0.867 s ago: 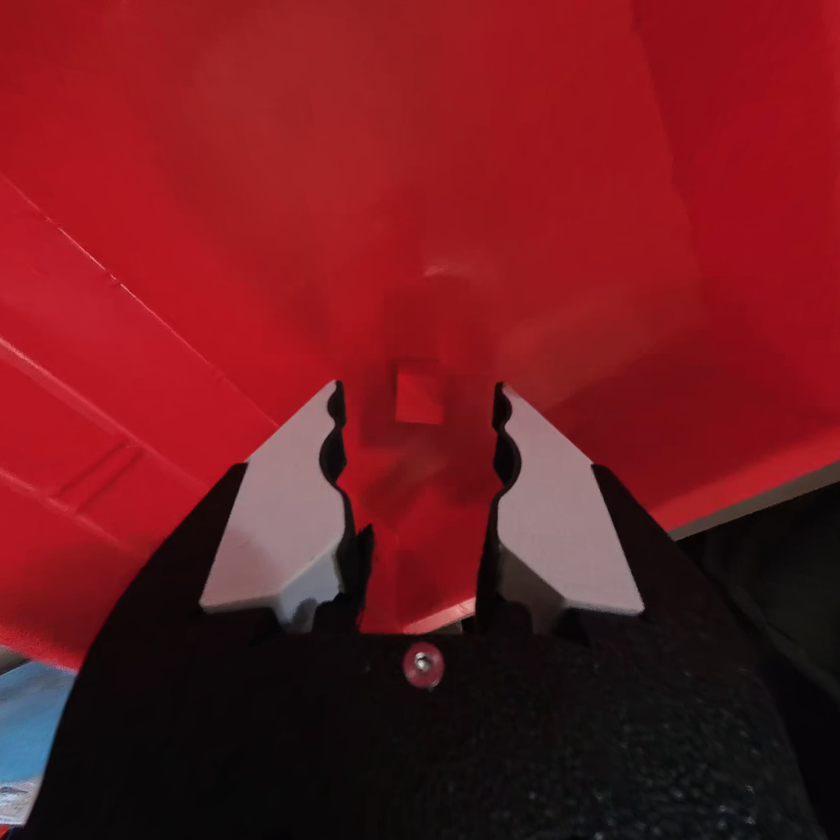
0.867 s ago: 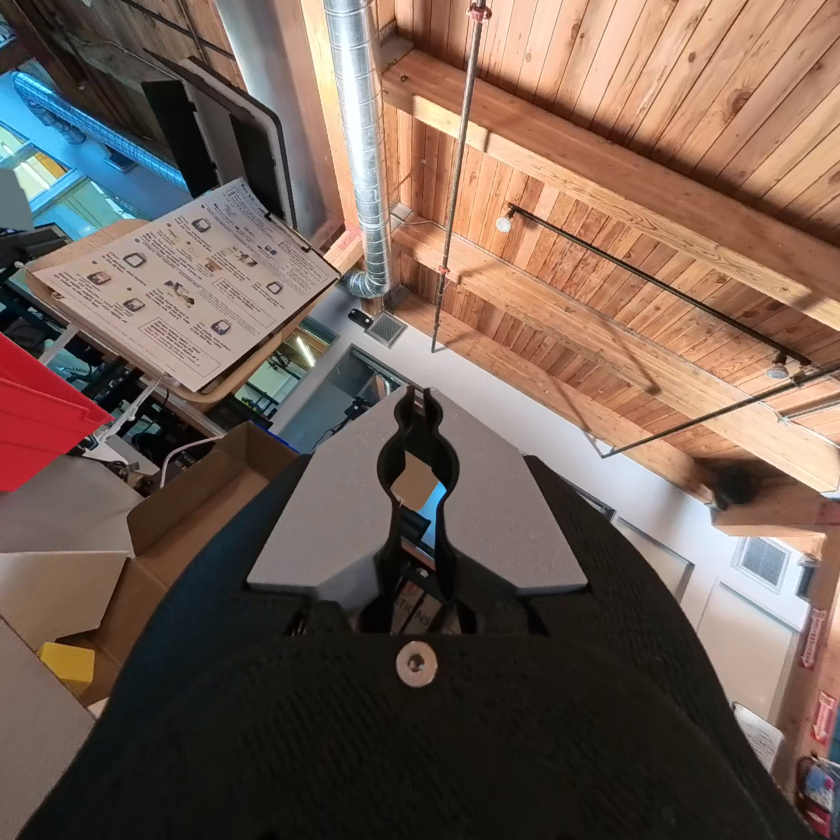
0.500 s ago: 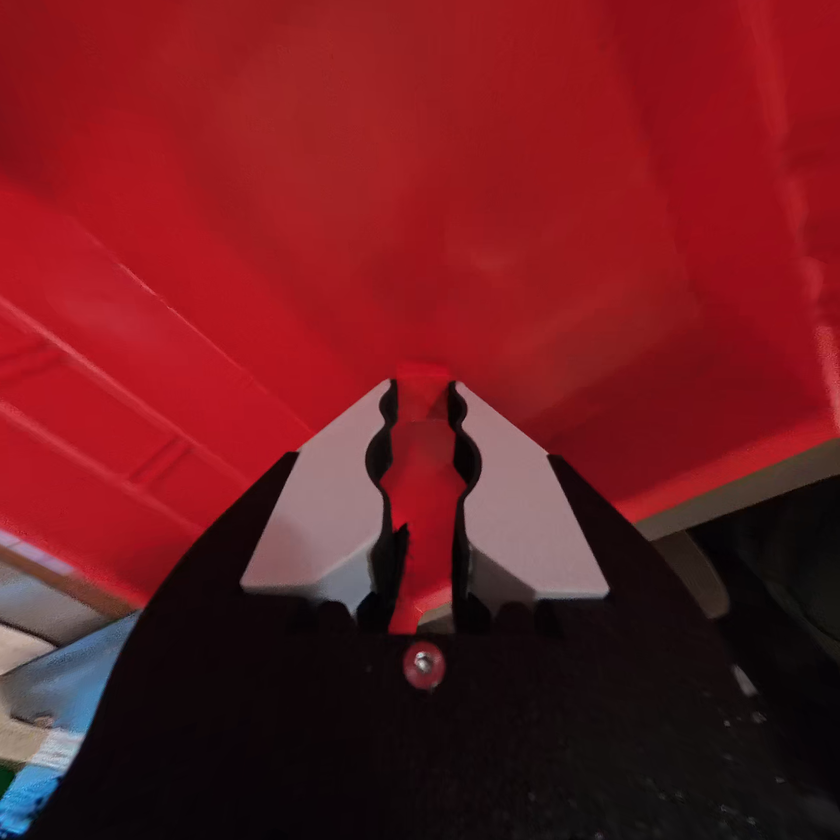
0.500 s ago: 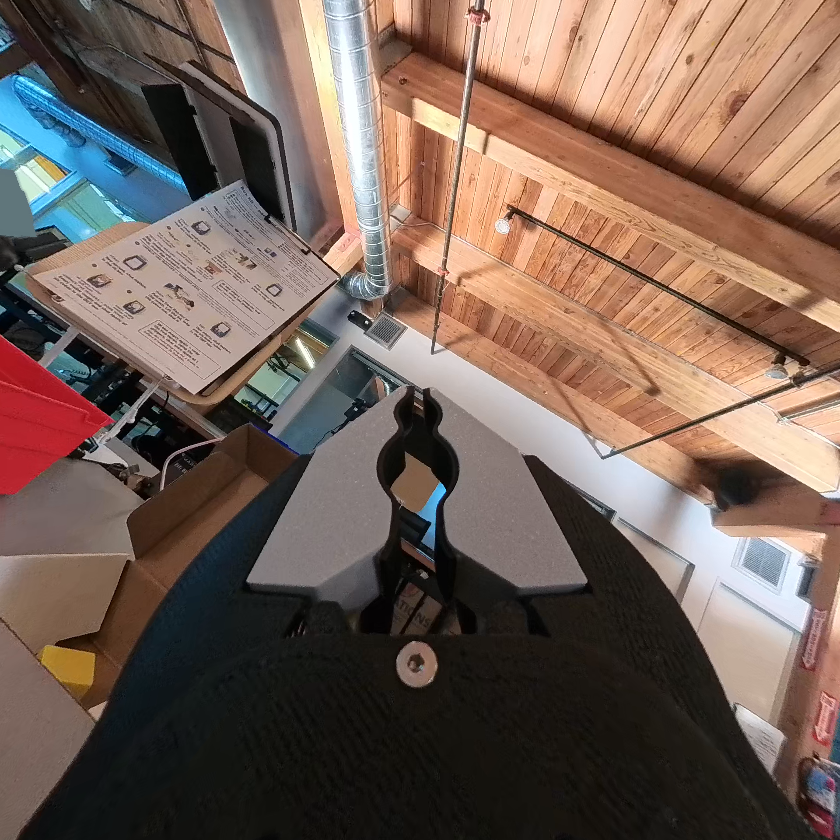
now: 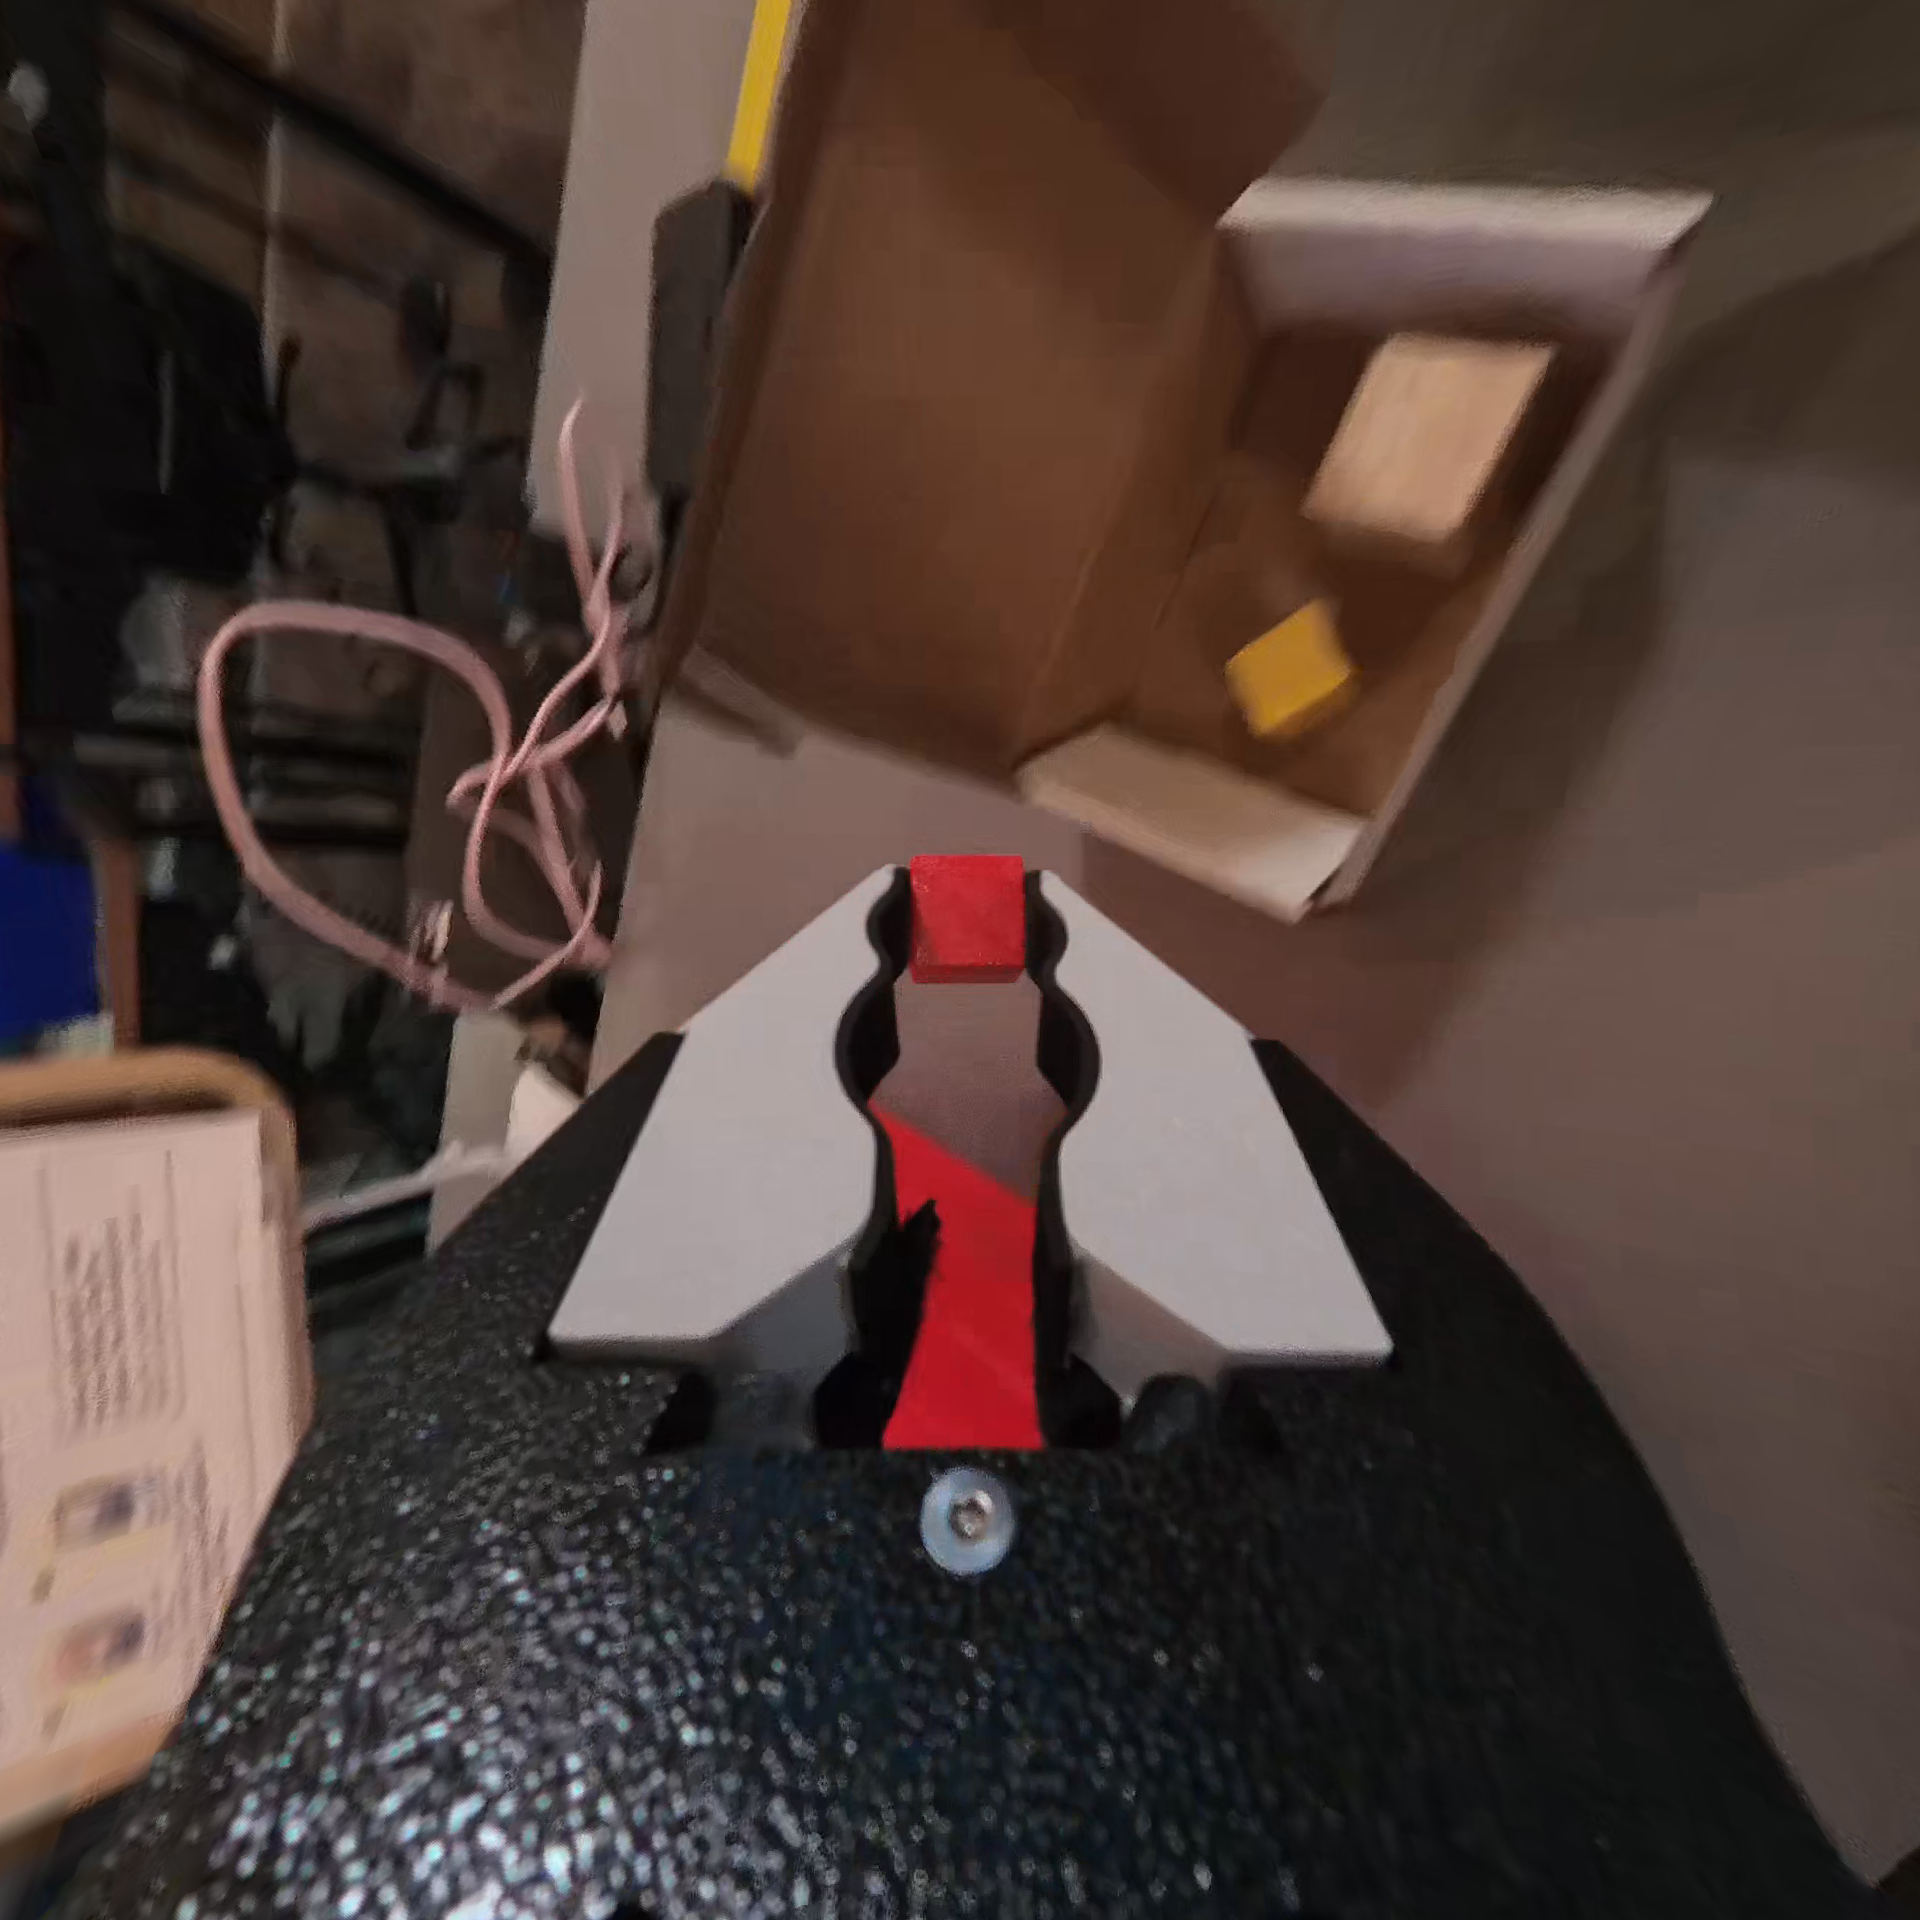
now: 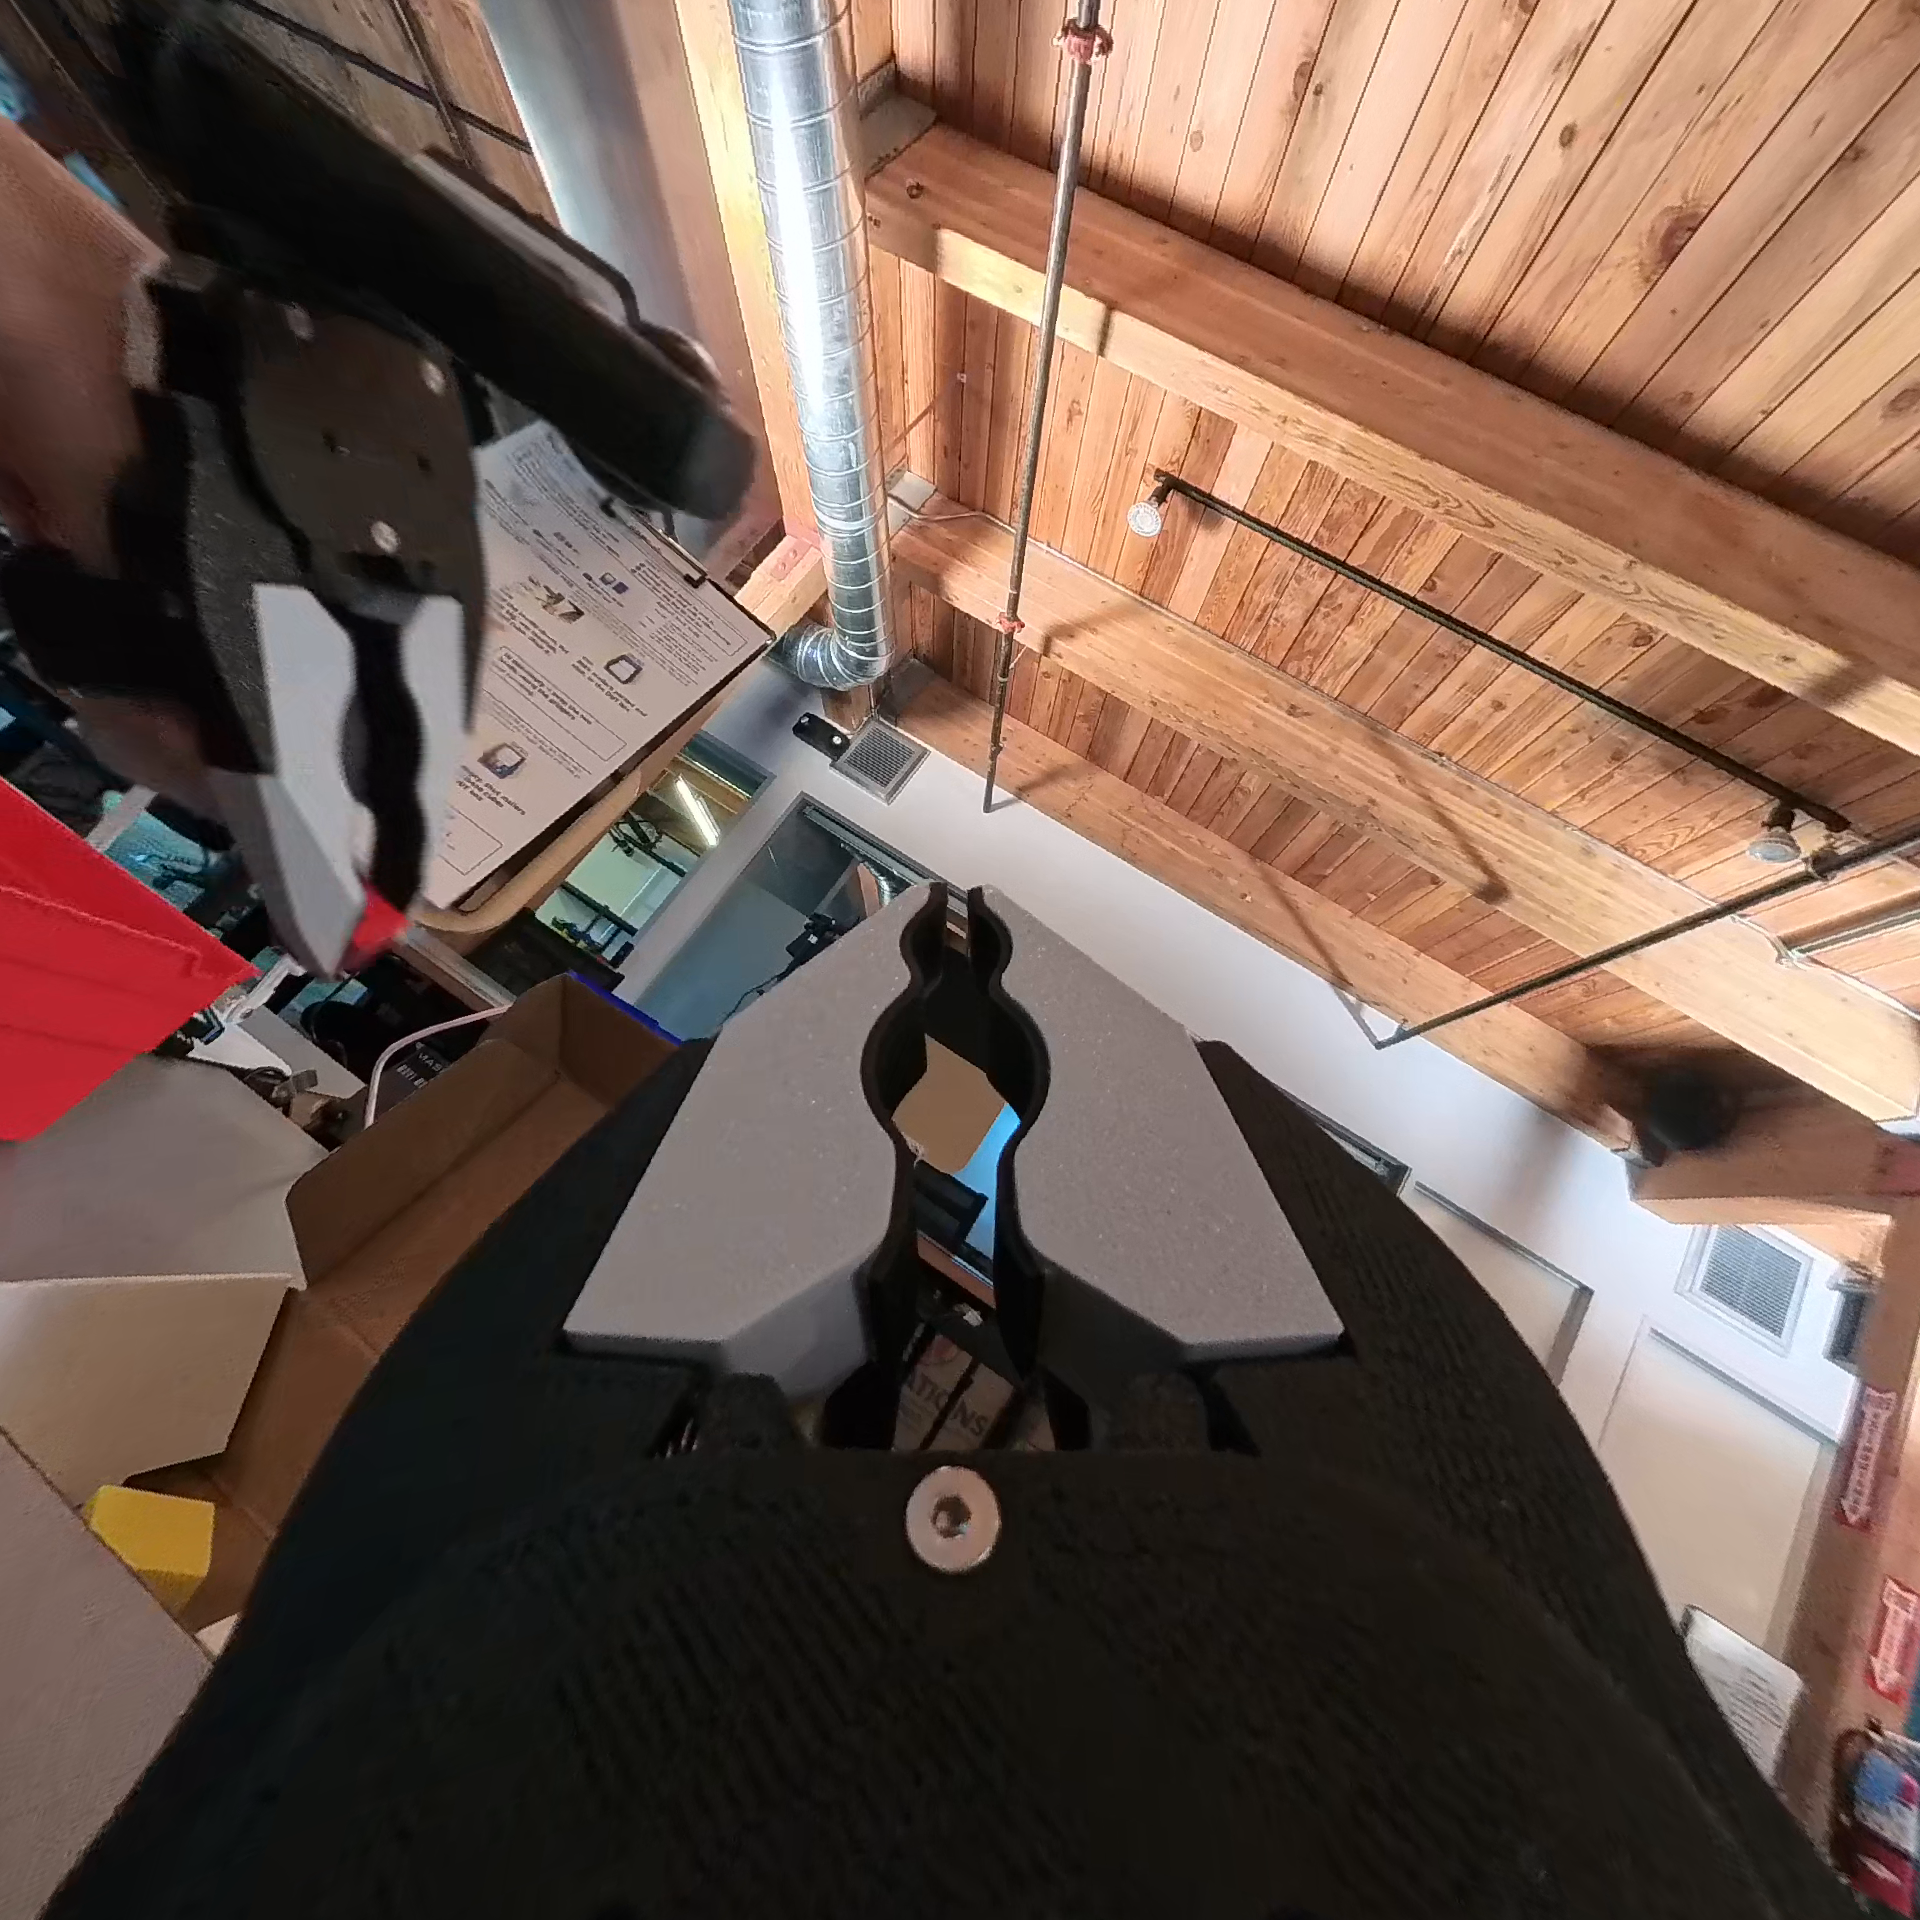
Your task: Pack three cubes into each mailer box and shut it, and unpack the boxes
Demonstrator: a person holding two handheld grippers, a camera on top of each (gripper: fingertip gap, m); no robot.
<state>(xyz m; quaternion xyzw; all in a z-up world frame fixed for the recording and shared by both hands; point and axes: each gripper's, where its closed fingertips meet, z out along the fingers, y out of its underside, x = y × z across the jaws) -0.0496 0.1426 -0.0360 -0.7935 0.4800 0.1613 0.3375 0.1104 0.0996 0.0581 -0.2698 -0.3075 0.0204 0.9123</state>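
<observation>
Above the open mailer box [image 5: 1351, 540], left gripper [image 5: 966, 914] pinches a red cube [image 5: 966, 920] at its fingertips, poised for packing; right gripper [image 6: 958, 914] closed, empty, idle.

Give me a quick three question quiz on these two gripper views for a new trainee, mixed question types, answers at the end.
1. True or false: the left gripper grips a red cube at its fingertips.
2. Which cube colours lie in the open mailer box? A) blue and green B) yellow and plain wood C) red and black
3. Fill in: the right gripper points up toward the wooden ___.

Key: 1 true. 2 B: yellow cube, wooden cube. 3 ceiling.
</observation>
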